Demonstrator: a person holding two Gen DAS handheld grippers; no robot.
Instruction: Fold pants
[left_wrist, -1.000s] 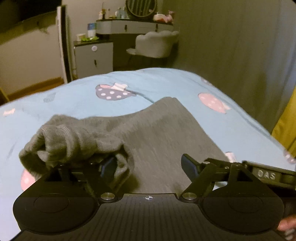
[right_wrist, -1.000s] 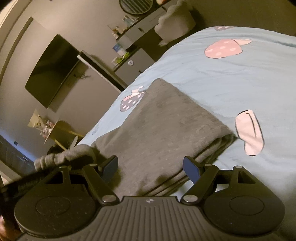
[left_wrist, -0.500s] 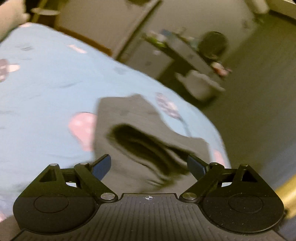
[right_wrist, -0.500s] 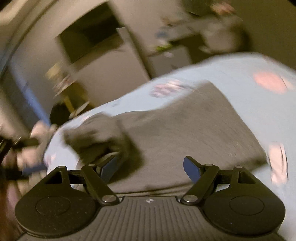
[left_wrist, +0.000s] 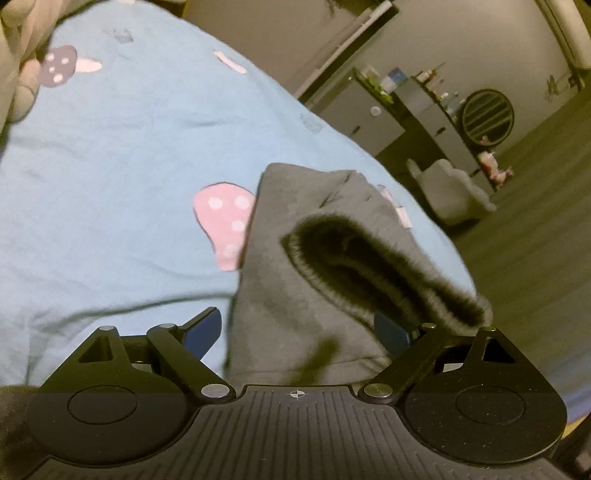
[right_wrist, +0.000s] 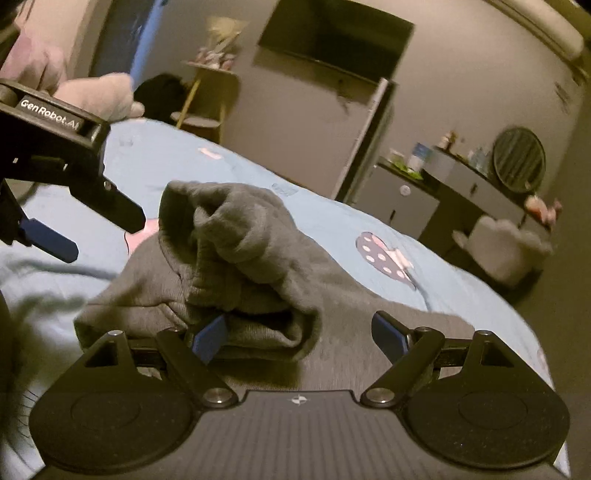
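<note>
Apparently loose between 2 spread grippers, gray pants on blue bedspread.

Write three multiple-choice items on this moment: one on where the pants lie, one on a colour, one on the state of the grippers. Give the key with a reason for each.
1. Where do the pants lie?
A. on the floor
B. on the bed cover
C. on a chair

2. What colour are the pants?
A. grey
B. red
C. white

3. How do the left gripper and the right gripper stand?
A. both shut on cloth
B. one shut
C. both open

Key:
1 B, the cloth rests on the blue mushroom-print cover.
2 A, grey in both views.
3 C, each pair of blue fingers stands wide apart, clamping nothing.
</note>
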